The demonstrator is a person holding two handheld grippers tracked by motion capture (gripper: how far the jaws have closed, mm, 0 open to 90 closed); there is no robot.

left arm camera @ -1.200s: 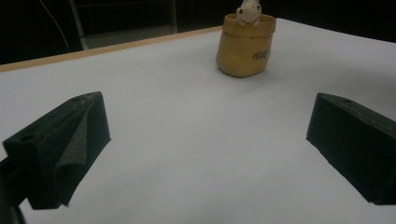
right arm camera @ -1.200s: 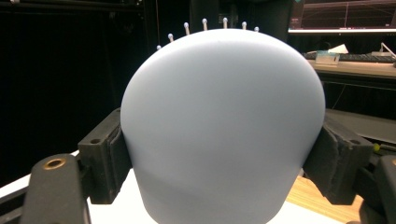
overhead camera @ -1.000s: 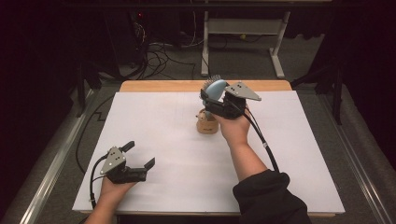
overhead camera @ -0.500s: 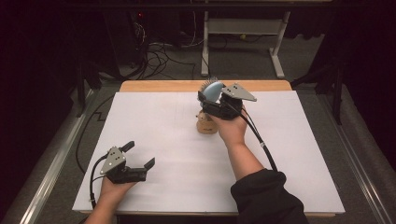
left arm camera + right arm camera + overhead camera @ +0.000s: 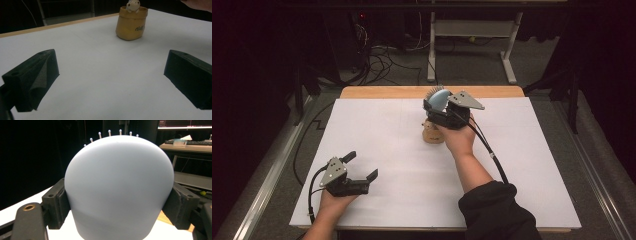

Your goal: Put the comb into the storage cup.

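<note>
The white table (image 5: 387,150) lies bare over most of its top, with a wooden edge (image 5: 387,92) at the far side and dark floor beyond. There is wide open room between the two hands and along the near and right edges. The right gripper (image 5: 439,102) hangs over the far middle of the table, close to that wooden edge, its jaws clamped on a pale blue brush (image 5: 119,187). The brush sits between the pads, one on each flank, its smooth domed back turned to the gripper's camera. Its bristle tips (image 5: 109,131) show over the top, pointing away from the jaws. What shows of the brush rises upward out of the jaws; its handle I cannot make out. Just below and beside those jaws stands a small tan pot (image 5: 432,134), upright, a little white figure (image 5: 132,5) at its rim. The left gripper (image 5: 360,166) rests at the near left, jaws wide apart, nothing between them, the pot well ahead of them across bare table.
</note>
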